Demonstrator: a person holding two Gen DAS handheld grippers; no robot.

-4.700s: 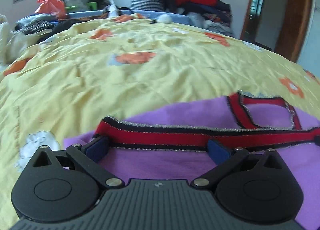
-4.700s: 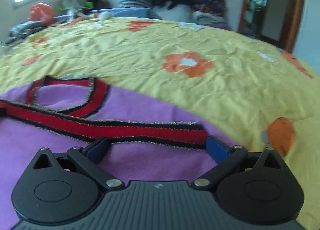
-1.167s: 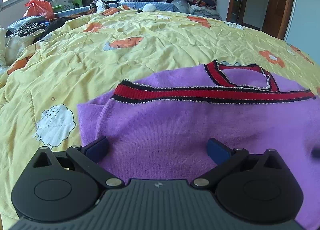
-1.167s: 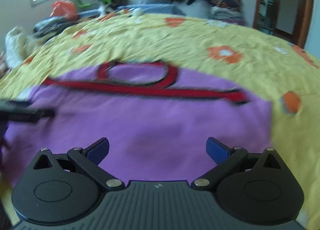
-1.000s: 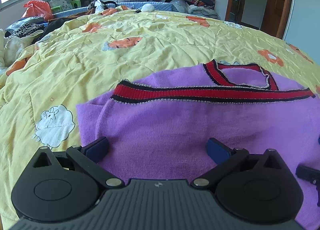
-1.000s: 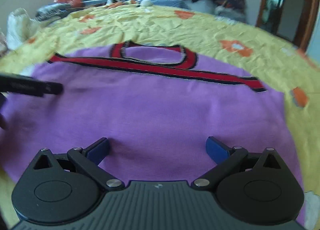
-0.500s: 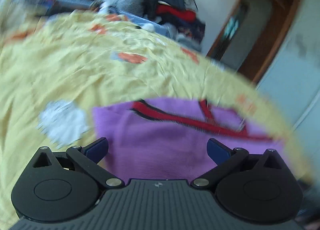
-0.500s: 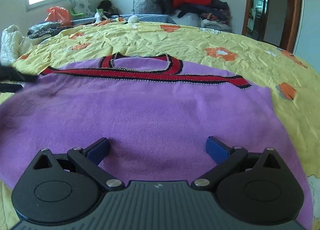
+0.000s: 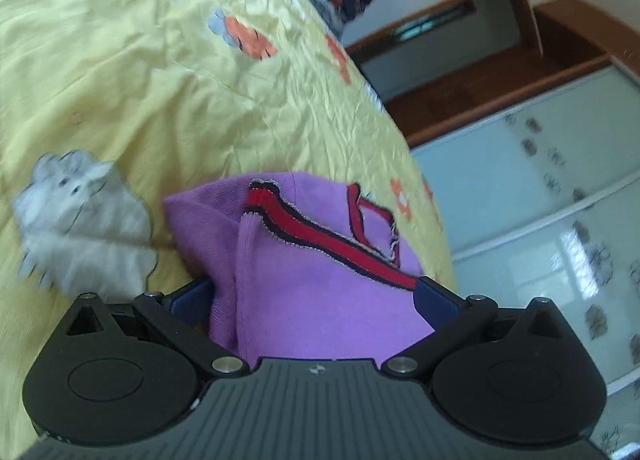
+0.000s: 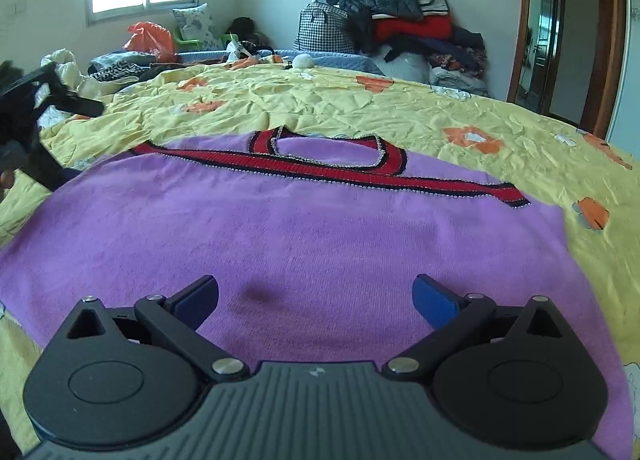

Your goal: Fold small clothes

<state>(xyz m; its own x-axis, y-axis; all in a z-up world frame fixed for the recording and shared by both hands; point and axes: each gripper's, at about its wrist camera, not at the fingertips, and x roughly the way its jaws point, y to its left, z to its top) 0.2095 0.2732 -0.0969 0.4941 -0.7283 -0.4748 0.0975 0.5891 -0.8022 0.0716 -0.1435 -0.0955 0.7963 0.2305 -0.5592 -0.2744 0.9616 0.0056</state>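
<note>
A small purple knit vest [image 10: 304, 228] with red and black trim lies flat on the yellow bedspread [image 10: 360, 108]. My right gripper [image 10: 316, 298] is open and hovers low over the vest's near hem, holding nothing. My left gripper [image 9: 314, 294] is open and tilted hard to the side at the vest's left edge [image 9: 304, 272], with purple cloth bunched between its blue pads. It also shows at the far left of the right wrist view [image 10: 28, 120], beside the vest's left shoulder.
A pile of clothes and bags [image 10: 384, 20] stands at the far end of the bed. An orange bag [image 10: 150, 40] and pillows lie under the window at the back left. A wooden door frame [image 10: 604, 40] is at the right. Glass wardrobe doors [image 9: 560, 220] show in the left wrist view.
My left gripper has swung out to the vest's left edge and rolled sideways, with cloth now between its pads. My right gripper has drawn back to the near hem and steadied.
</note>
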